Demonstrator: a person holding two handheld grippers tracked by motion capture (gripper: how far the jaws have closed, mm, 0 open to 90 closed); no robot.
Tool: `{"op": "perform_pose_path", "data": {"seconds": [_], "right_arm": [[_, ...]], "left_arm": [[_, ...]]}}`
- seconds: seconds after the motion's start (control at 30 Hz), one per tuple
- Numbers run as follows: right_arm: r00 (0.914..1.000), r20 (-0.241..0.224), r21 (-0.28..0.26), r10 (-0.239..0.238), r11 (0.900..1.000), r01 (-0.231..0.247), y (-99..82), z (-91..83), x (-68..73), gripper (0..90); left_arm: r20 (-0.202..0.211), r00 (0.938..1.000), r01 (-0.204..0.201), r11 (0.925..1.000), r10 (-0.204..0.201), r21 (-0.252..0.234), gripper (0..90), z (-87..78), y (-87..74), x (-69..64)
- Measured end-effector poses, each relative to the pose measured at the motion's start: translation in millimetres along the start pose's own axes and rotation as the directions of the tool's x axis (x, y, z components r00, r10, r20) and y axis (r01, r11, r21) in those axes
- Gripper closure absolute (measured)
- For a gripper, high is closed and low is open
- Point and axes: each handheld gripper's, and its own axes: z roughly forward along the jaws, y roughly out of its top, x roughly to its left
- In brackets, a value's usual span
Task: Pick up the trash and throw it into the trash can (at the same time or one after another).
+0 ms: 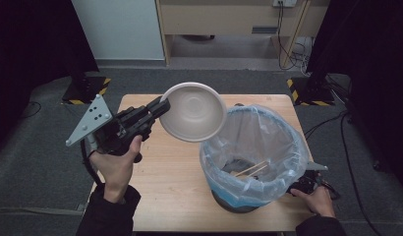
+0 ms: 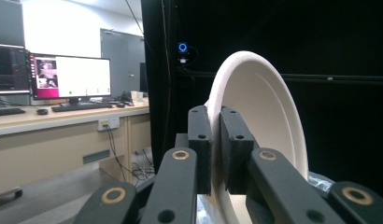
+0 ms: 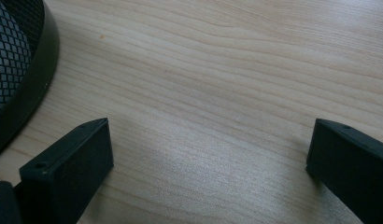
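A white paper bowl hangs tilted above the table, its open side facing the camera in the high view, just left of the bin. My left gripper is shut on the bowl's rim; in the left gripper view the two pads pinch the thin wall of the bowl between them. The bin is a black mesh basket lined with a clear blue-tinted bag, with wooden chopsticks inside. My right gripper rests low over the table beside the bin's base, jaws wide apart with nothing between them.
The wooden table has bare surface in front of and left of the bin. Dark stands and cables sit on the grey floor beyond the table. A desk with monitors shows far off in the left gripper view.
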Motion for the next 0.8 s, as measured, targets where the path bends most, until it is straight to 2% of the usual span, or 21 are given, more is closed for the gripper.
{"op": "perform_pose_path", "data": {"seconds": [0.37,0.8], "right_arm": [[1.0000,0.000,0.000,0.000,1.0000,0.000,0.0,0.0,0.0,0.6],[1.0000,0.000,0.000,0.000,1.0000,0.000,0.0,0.0,-0.1,0.6]], "left_arm": [[0.035,0.9992,0.021,0.9998,-0.021,0.006,83.9,23.3,-5.4,-8.3],[0.091,0.9955,0.020,0.9985,-0.025,0.051,83.9,54.1,-17.7,-23.4]]}}
